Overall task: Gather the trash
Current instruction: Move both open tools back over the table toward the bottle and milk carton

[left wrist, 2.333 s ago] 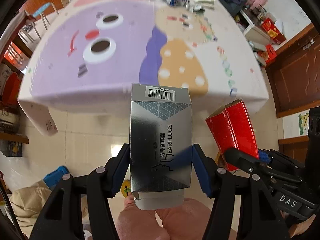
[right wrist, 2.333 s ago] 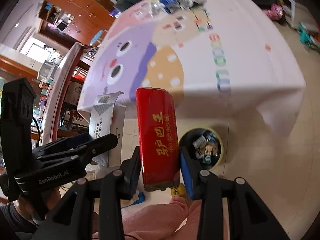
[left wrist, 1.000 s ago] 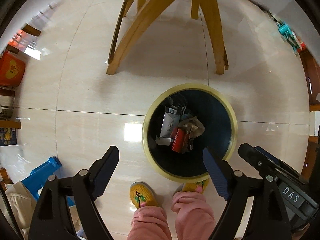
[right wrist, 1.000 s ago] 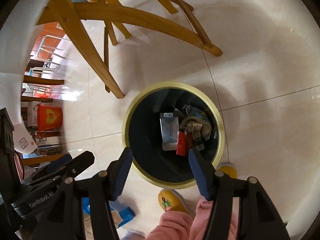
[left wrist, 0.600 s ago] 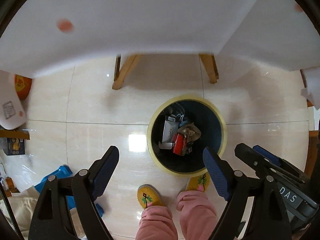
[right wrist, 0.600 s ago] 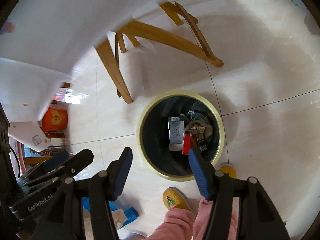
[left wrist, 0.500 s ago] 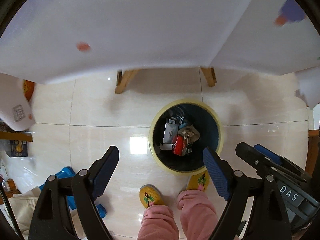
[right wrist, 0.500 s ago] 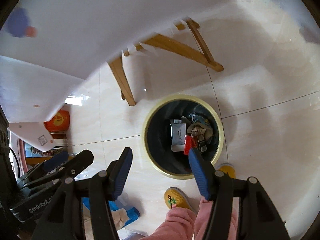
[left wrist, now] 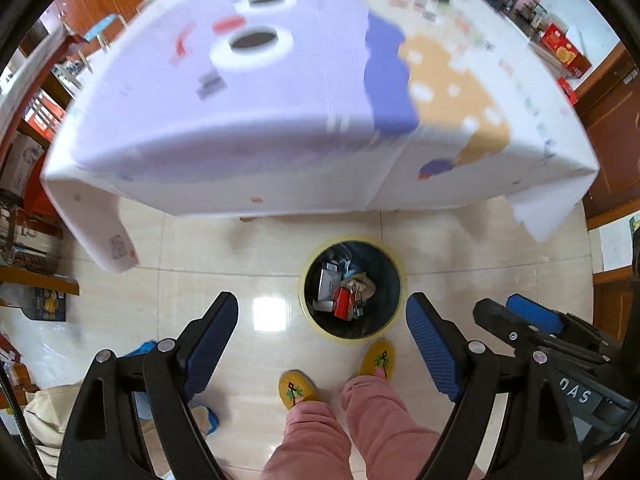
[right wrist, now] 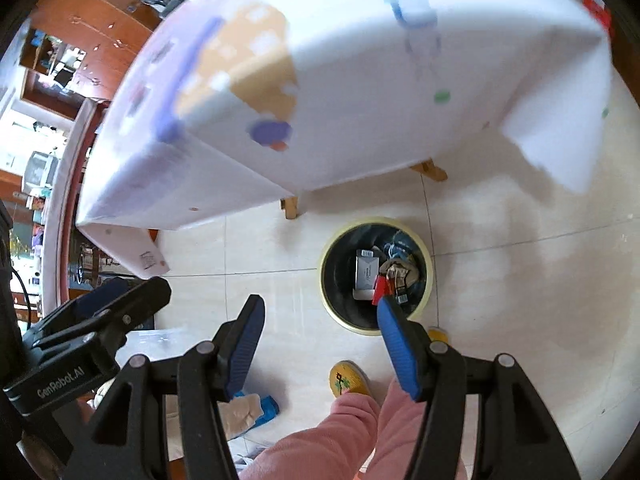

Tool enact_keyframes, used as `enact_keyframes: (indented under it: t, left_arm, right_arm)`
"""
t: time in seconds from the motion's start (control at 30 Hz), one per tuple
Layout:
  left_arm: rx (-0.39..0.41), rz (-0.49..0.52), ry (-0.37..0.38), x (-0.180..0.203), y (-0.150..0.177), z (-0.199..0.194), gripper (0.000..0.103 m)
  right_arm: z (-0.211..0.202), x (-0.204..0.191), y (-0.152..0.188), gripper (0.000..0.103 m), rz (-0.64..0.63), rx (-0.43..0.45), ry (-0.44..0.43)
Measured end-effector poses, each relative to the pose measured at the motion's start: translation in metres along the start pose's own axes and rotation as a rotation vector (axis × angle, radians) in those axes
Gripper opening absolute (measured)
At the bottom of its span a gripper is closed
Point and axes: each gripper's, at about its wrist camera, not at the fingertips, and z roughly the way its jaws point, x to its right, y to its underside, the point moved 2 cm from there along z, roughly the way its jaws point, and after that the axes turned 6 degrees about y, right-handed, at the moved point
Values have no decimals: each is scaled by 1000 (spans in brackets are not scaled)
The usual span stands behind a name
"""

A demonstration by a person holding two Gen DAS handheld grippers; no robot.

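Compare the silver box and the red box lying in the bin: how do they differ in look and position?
The silver box is pale grey with a barcode label; the red box is bright red. The silver box shows a larger face and lies nearer the table, the red box nearer the person's feet. Both rest inside the bin.

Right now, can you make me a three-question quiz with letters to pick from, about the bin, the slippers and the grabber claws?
1. Where is the bin?
A. on the table
B. on the floor beside the table
C. on a chair

2. What colour are the slippers?
A. yellow
B. green
C. black

3. What is the left gripper doing?
A. squeezing a red box
B. squeezing a silver box
C. open, holding nothing

Answers: 1 B, the bin stands on the tiles just past the table edge. 2 A, both slippers are yellow. 3 C, only floor and bin show between its fingers.
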Motion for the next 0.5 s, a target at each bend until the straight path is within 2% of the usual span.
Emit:
enact_keyframes:
  t: [0.33,0.5]
  left_arm:
    - [116,0,-30,0,-26,-84,85]
    - [182,1,-55,8,-45,-114,85]
  right_arm:
    - [-85,-23,-26,59,-115,156,-20]
    - [-118,-26,-54,59,-154,246,-47]
